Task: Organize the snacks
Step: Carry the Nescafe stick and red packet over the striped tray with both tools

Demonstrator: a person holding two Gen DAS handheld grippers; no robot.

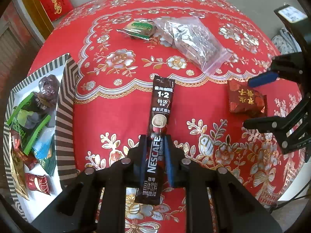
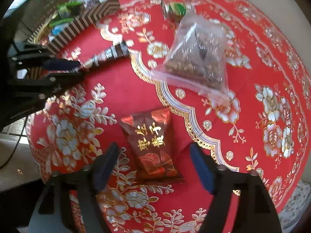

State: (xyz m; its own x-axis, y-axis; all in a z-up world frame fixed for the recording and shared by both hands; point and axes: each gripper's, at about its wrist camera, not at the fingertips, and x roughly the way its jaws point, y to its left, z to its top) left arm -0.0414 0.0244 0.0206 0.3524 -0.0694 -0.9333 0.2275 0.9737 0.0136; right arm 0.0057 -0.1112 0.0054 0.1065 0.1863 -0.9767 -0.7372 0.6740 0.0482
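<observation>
2 grippers over a red floral tablecloth point(image 1: 120, 104).
Left gripper point(image 1: 155, 145) pinched a Nescafé stick point(image 1: 158, 134); right gripper point(image 2: 153, 159) stood spread around a red snack packet point(image 2: 151, 141), pads clear.

Loose on the tablecloth point(image 1: 120, 101) lie four snacks: one coffee stick point(image 1: 158, 134), one red packet point(image 1: 245, 102), one clear bag point(image 1: 194, 40), one green-striped packet point(image 1: 140, 28). At the left stands one striped box point(image 1: 65, 120) (contents too jumbled to count).

Under my black matt plastic fingers point(image 1: 142, 151) with blue pads, a glossy foil coffee stick point(image 1: 158, 134) and shiny red foil packet point(image 2: 153, 143) lie on a slick, metallic-printed tablecloth point(image 1: 120, 104) near a clear, crinkly plastic bag point(image 1: 192, 38).
</observation>
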